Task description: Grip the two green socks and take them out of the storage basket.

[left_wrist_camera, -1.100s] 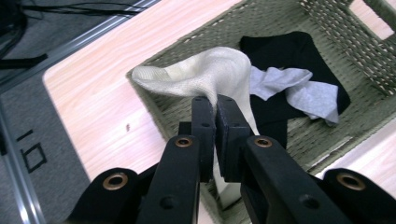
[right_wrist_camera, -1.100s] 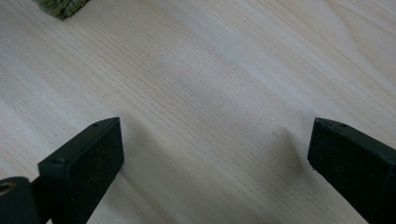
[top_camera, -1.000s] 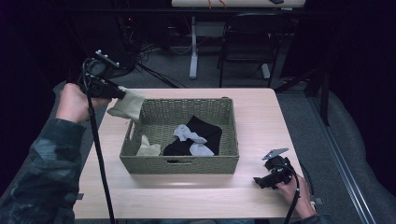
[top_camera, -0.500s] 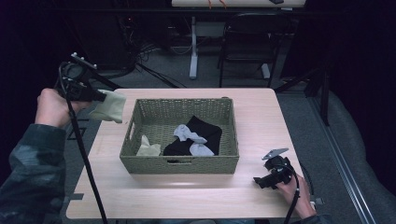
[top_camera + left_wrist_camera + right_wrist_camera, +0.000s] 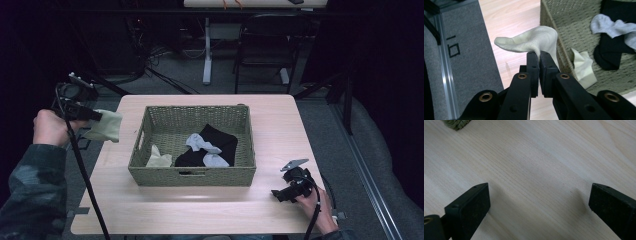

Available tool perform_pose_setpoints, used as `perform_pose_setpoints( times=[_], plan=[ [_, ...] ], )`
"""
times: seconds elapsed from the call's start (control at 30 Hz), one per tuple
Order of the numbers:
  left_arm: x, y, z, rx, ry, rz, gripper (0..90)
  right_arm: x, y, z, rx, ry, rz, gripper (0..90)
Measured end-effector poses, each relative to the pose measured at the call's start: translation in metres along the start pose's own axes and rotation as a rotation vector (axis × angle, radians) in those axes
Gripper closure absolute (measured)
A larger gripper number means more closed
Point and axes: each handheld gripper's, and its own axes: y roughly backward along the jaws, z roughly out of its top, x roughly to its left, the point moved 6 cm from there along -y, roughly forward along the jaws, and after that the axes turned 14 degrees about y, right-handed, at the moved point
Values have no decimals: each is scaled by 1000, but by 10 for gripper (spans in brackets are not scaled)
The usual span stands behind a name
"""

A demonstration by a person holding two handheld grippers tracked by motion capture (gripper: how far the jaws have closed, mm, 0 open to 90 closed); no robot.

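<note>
My left gripper (image 5: 92,116) (image 5: 539,53) is shut on a cream sock (image 5: 106,126) (image 5: 534,41), held in the air over the table's left edge, left of the woven basket (image 5: 192,175) (image 5: 564,32). Inside the basket lie a second cream sock (image 5: 159,159) (image 5: 582,68), a black garment (image 5: 220,140) (image 5: 615,45) and a pale grey sock (image 5: 205,147) (image 5: 611,23). My right gripper (image 5: 276,193) (image 5: 539,205) rests low on the table at the front right, open, with bare wood between its jaws.
The light wooden table (image 5: 280,125) has free room in front of and to the right of the basket. Grey carpet (image 5: 464,57) lies beyond the table's left edge. A chair (image 5: 265,45) and table legs stand in the dark behind.
My left gripper has carried the cream sock leftward and away from the basket, out over the table's left edge. The right gripper has stayed still.
</note>
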Motion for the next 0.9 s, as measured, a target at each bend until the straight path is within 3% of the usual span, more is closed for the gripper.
perform_pose_setpoints(
  times=[0.6, 0.9],
  plan=[
    [15, -46, -18, 61, 55, -4, 874, 0, 0, 0, -2, -2, 1, 29],
    [17, -67, -27, 94, 75, -22, 873, 0, 0, 0, 0, -1, 2, 29]
  ],
)
